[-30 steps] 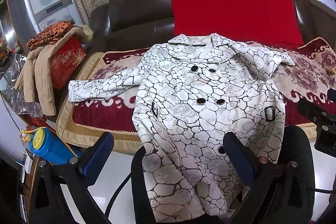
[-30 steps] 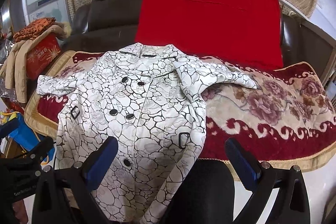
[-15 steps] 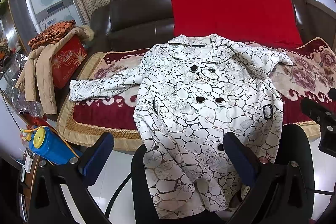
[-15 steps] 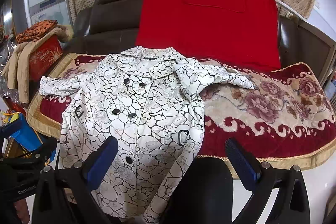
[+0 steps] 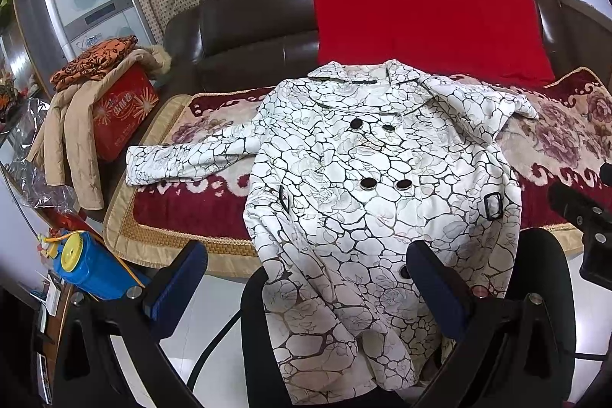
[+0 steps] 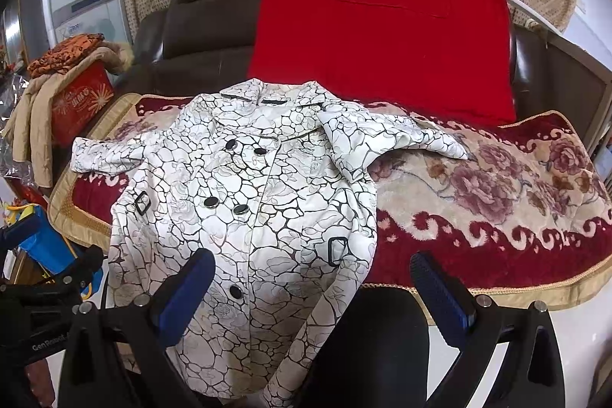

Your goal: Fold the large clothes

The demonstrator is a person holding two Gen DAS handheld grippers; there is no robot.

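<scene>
1 white crackle-print coat [image 5: 367,217] is lying face-up on the sofa throw [image 6: 497,217], hem draping over a chair; left gripper [image 5: 306,278] and right gripper [image 6: 313,285] are hovering wide apart, empty, best gripping sleeves first.

Home living room: leather sofa [image 5: 248,21]

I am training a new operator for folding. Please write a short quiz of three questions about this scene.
1. True or false: the left gripper holds the coat.
2. What hangs on the sofa back? A) red blanket B) green towel C) black bag
3. Fill in: the coat's hem hangs over the ___ edge of the sofa seat.

Key: 1 false, both grippers are open and apart from it; 2 A, red blanket; 3 front.
</scene>
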